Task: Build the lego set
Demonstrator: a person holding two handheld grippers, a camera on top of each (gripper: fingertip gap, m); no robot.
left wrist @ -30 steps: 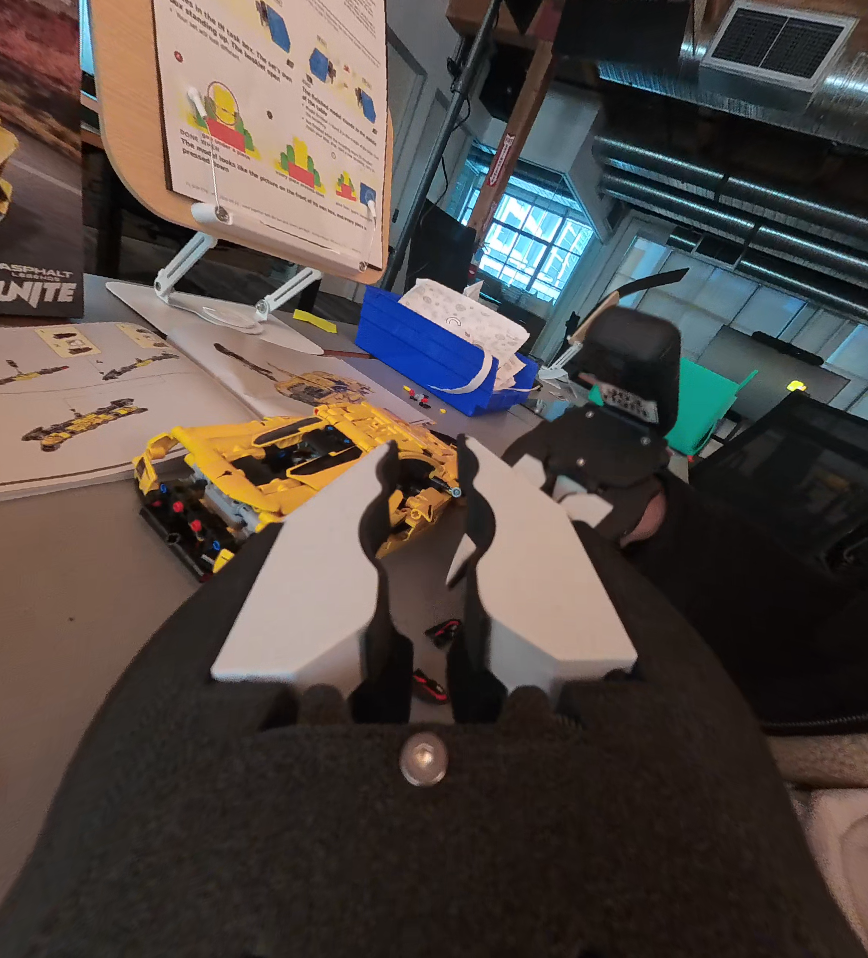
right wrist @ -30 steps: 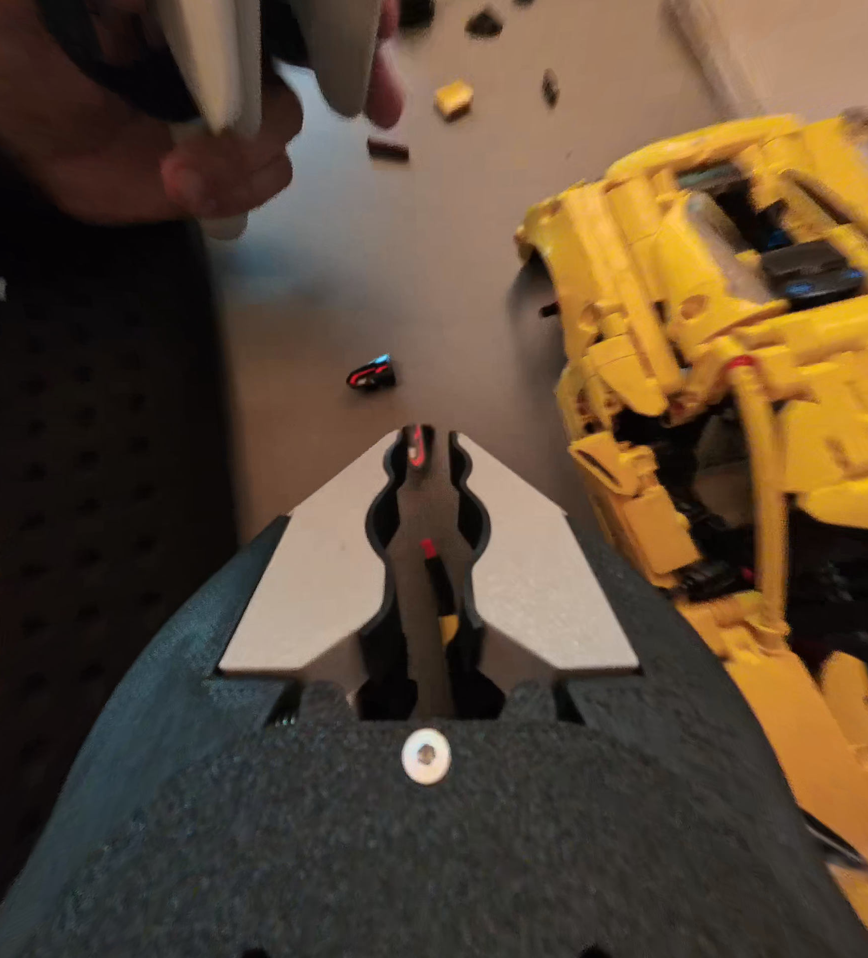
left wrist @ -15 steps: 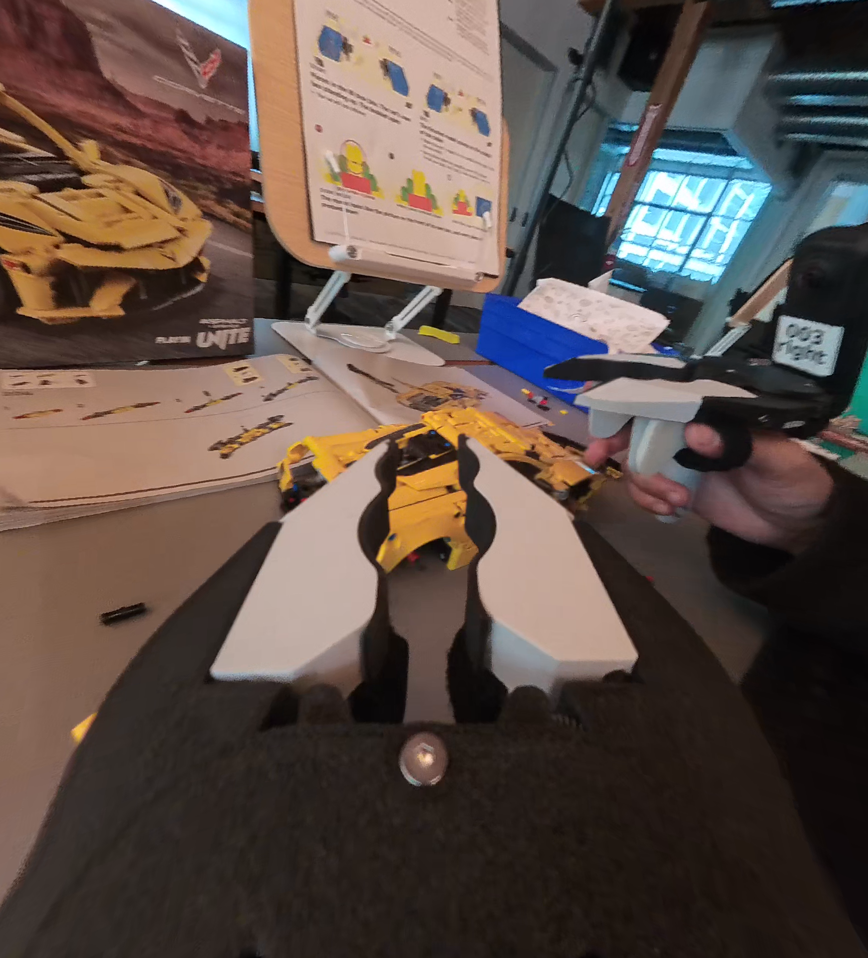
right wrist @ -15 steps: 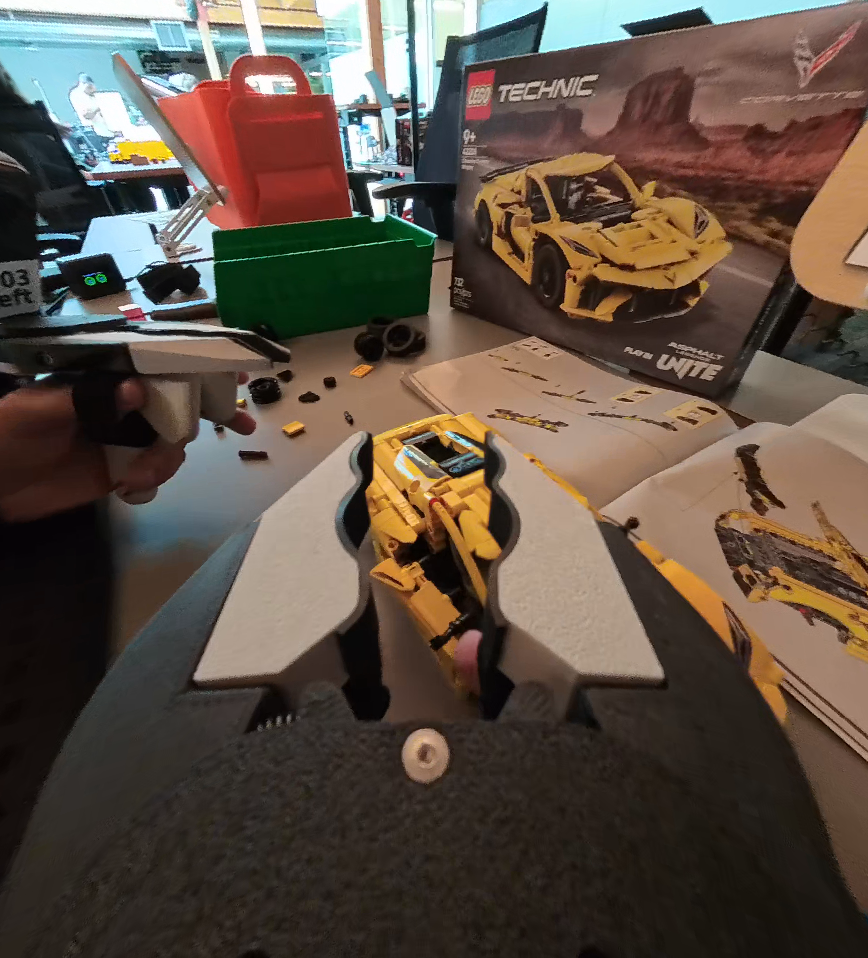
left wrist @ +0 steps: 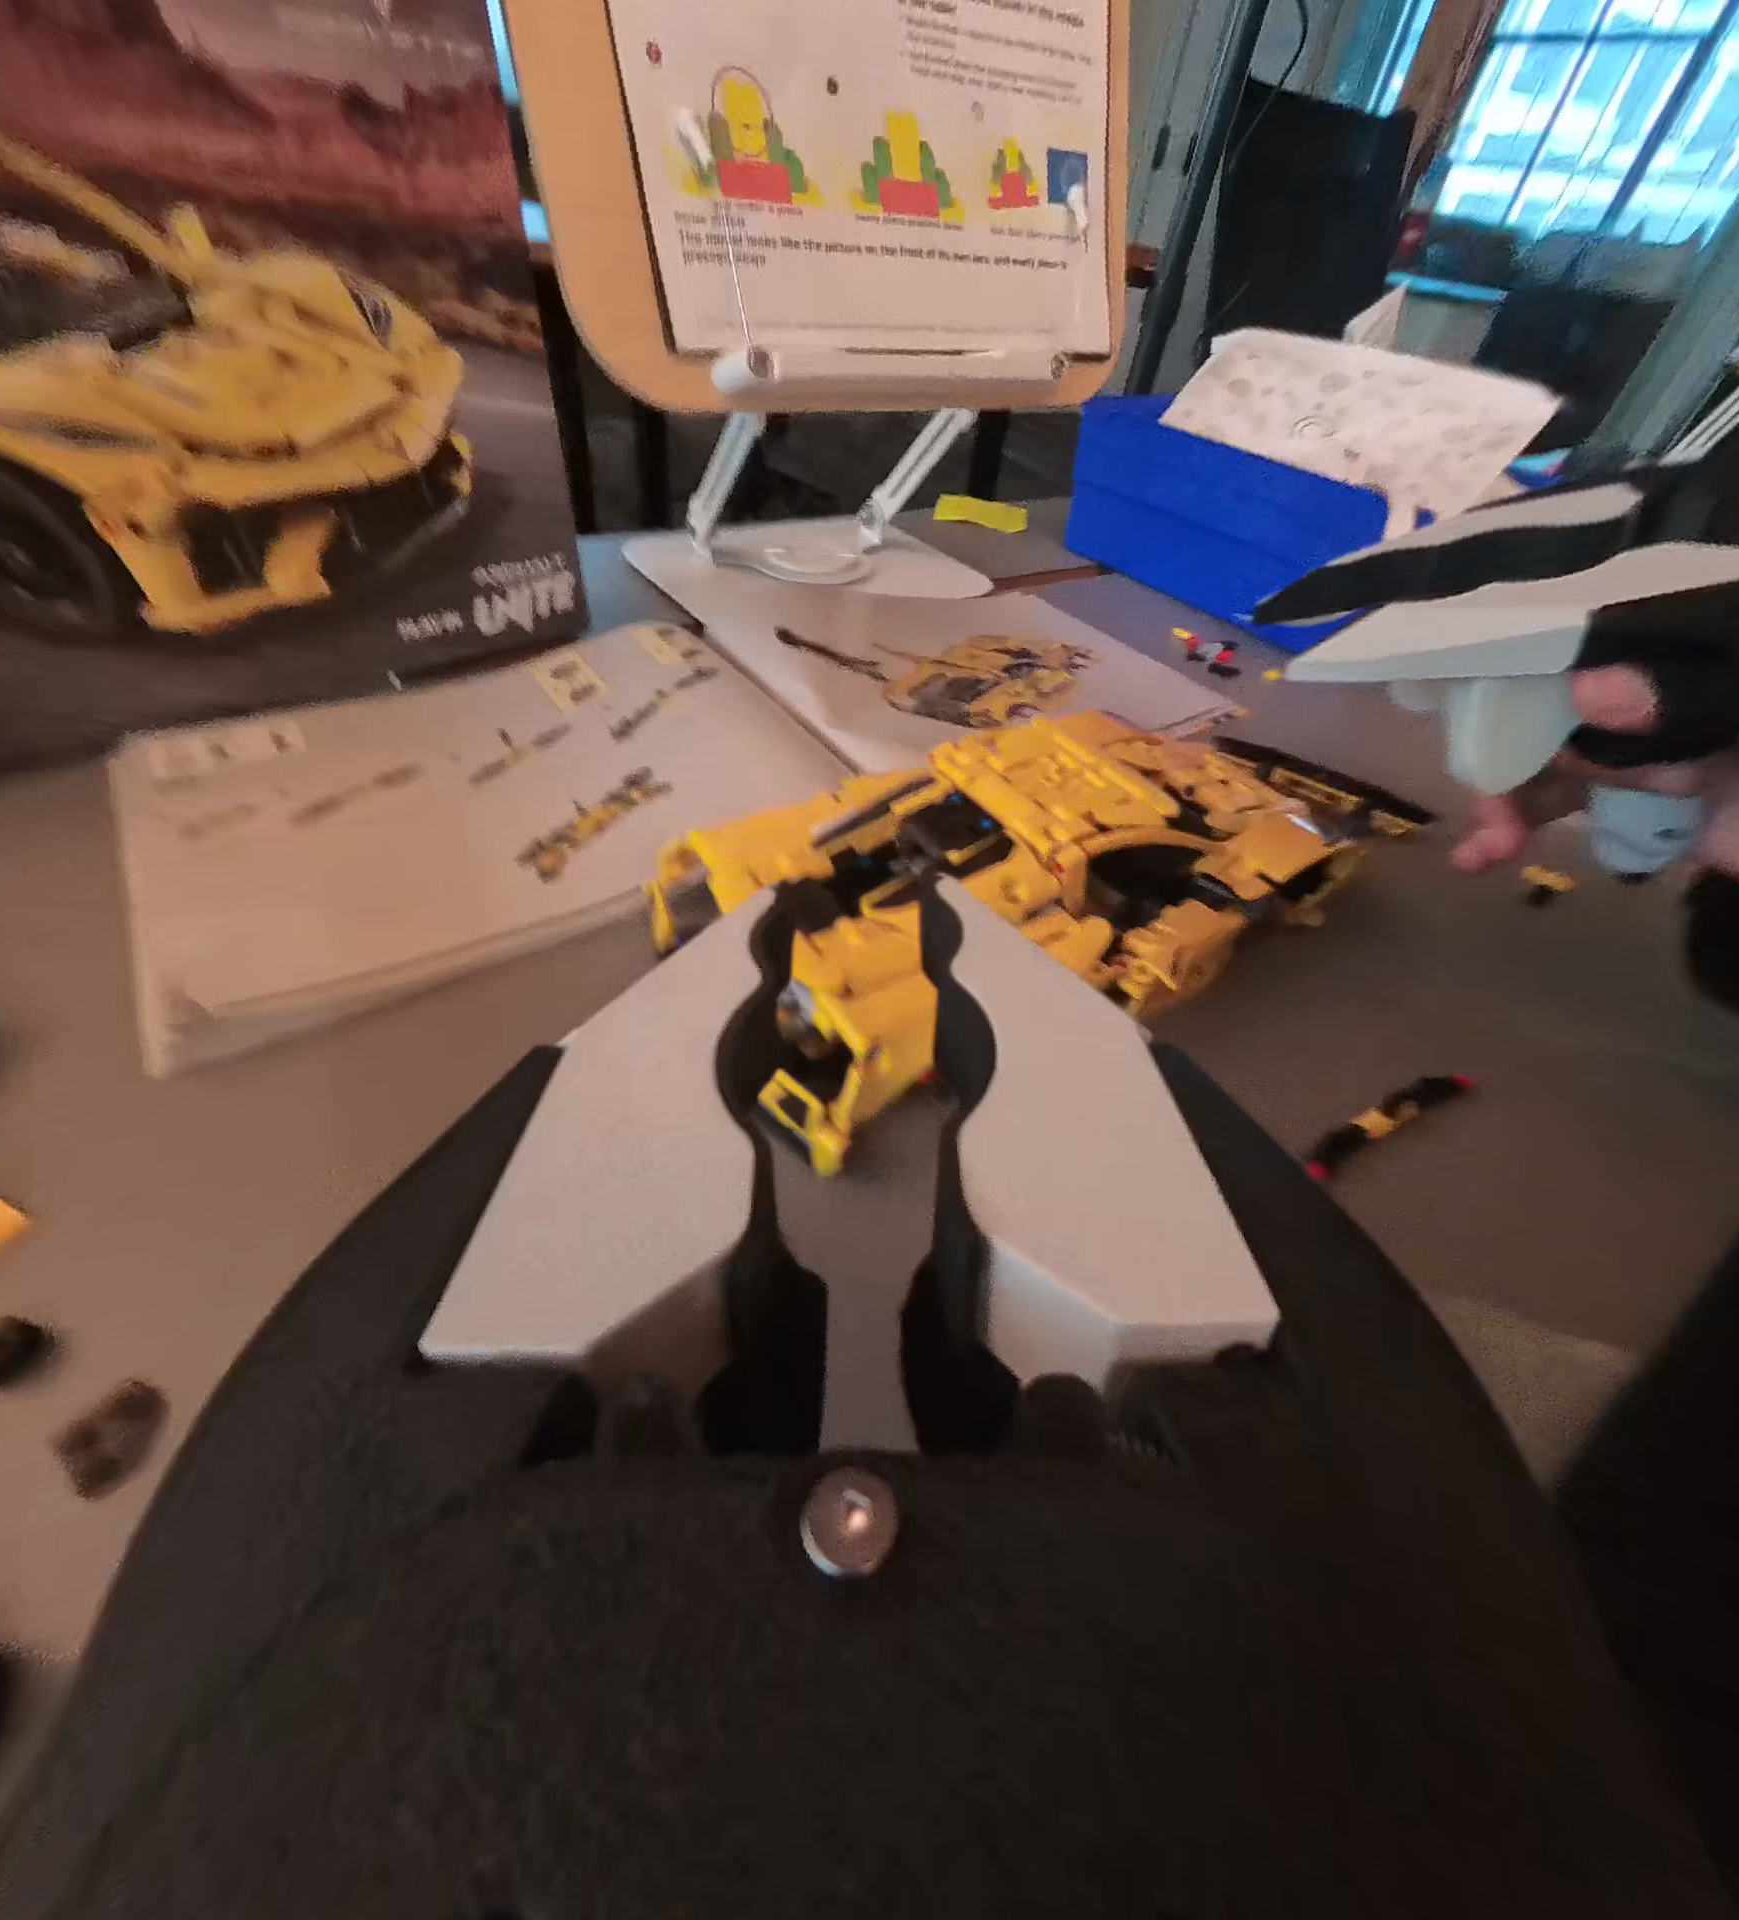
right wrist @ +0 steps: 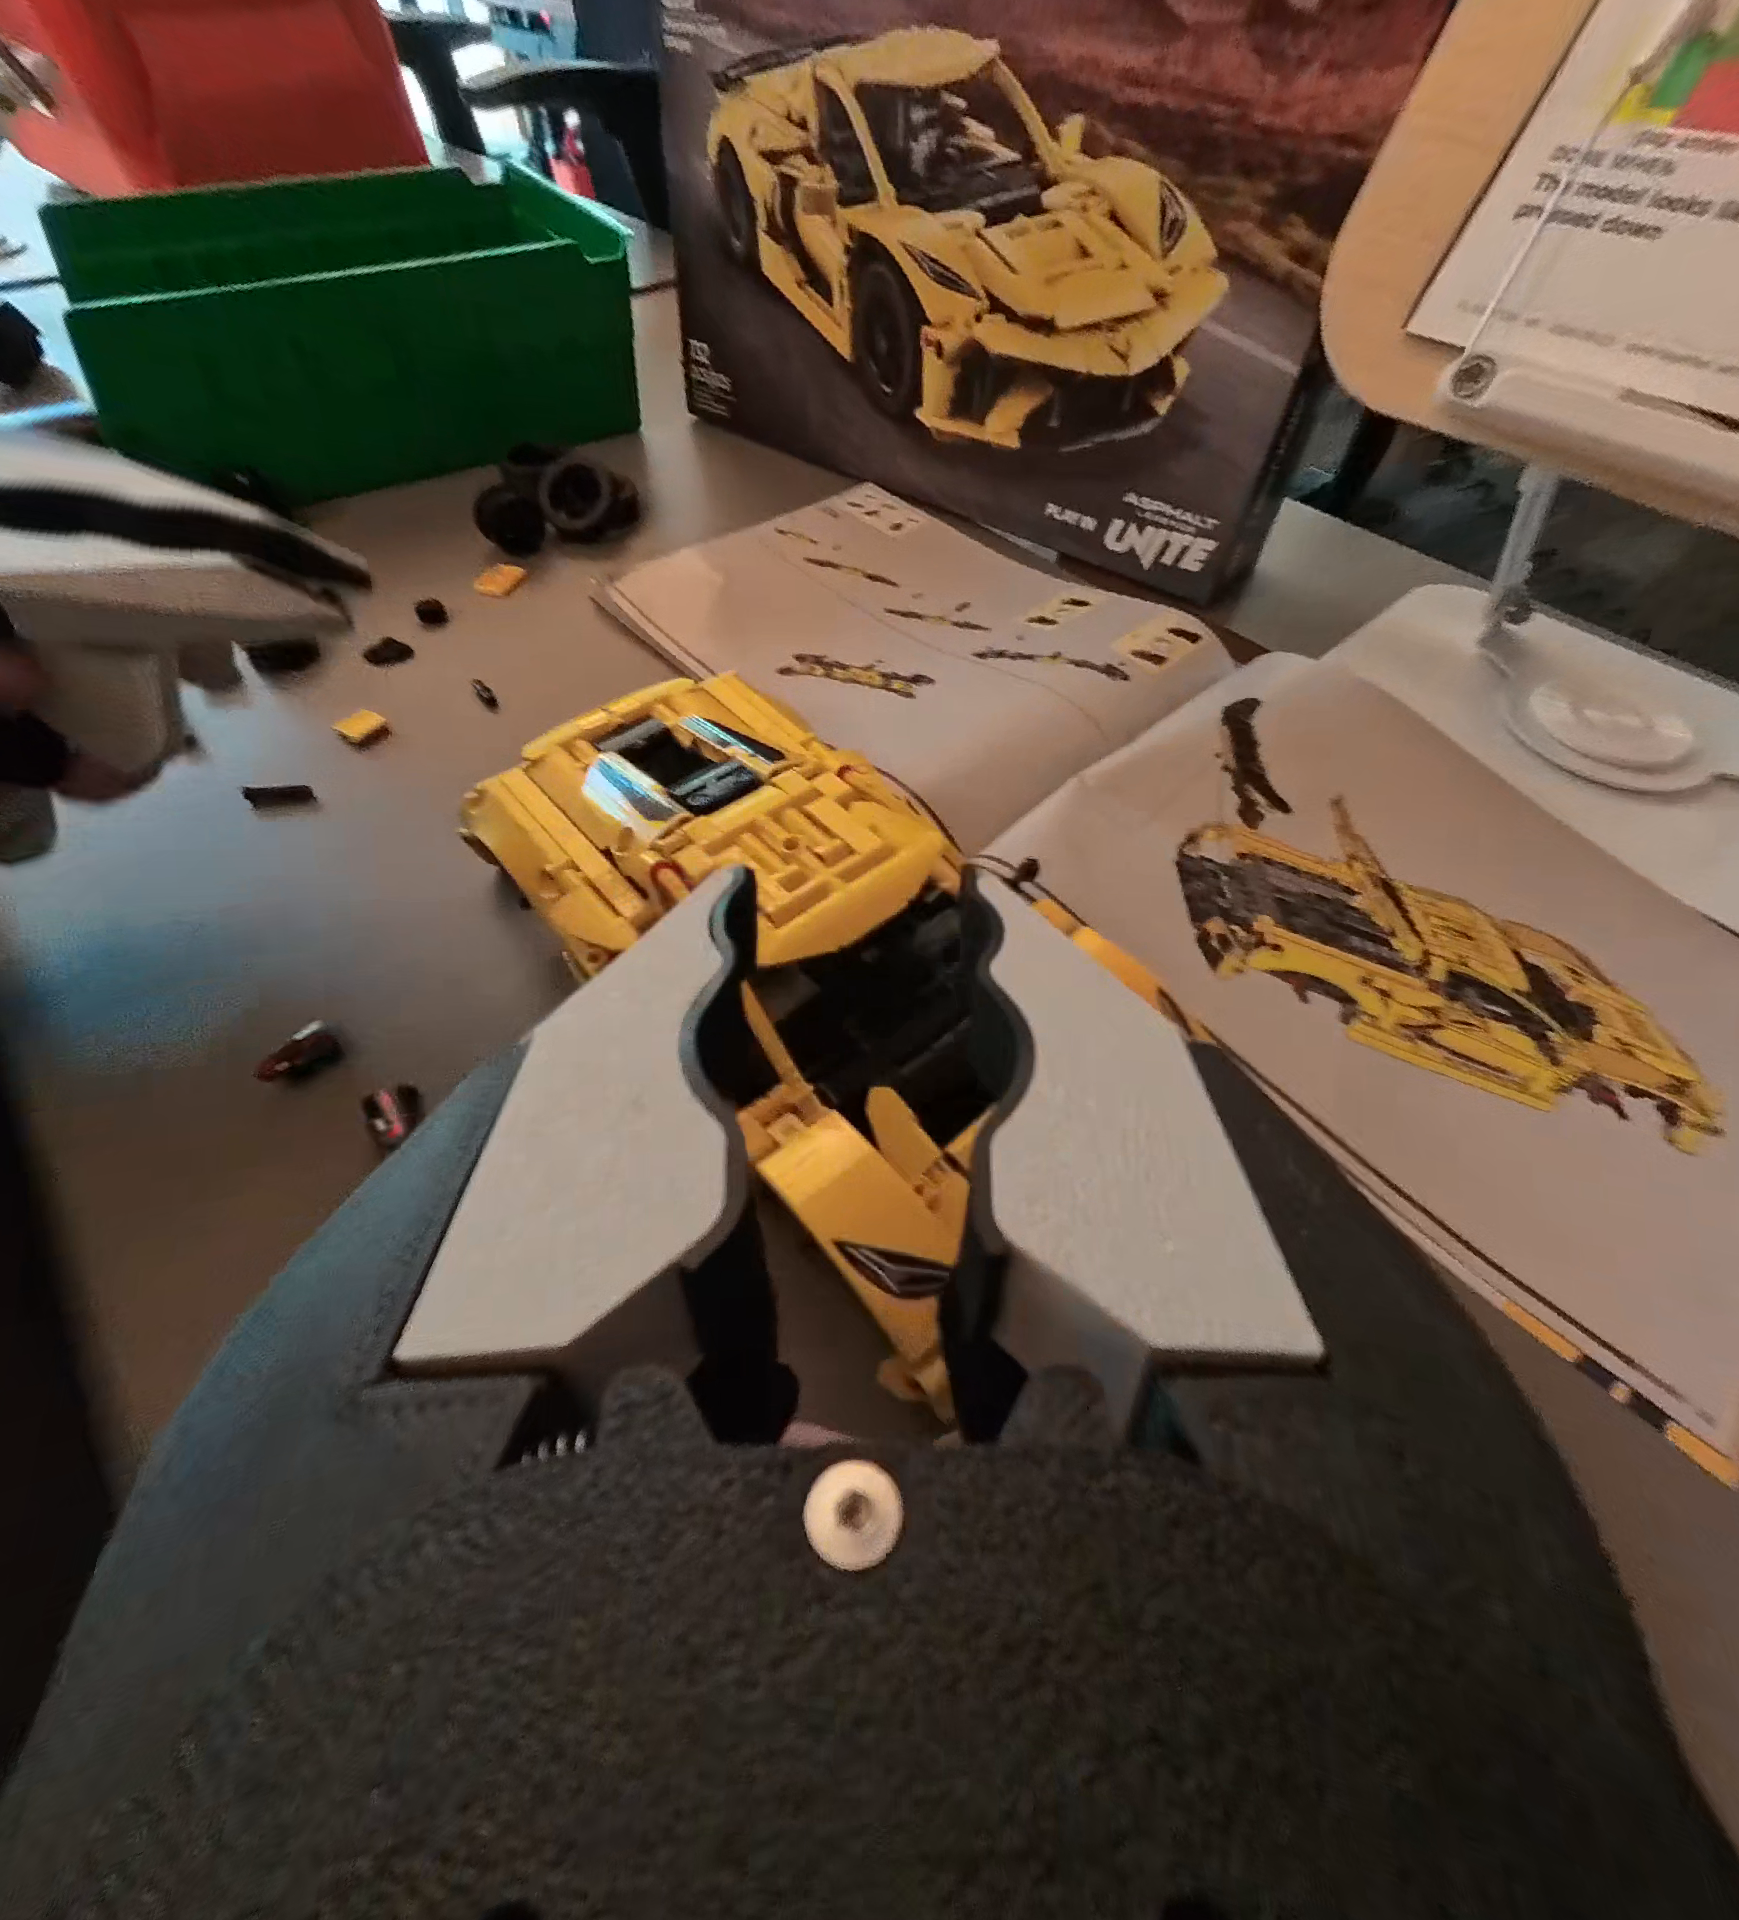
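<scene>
Your grey table (right wrist: 169,997) carries the yellow car model (right wrist: 699,821), open instruction booklet (right wrist: 1467,935), set box (right wrist: 969,270), green bin (right wrist: 345,322) and scattered small pieces (right wrist: 356,727).

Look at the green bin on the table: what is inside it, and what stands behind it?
The green bin shows only bare inner walls near its rim; its floor is hidden by the front wall, so any contents cannot be seen. Behind it stands a red container.
</scene>
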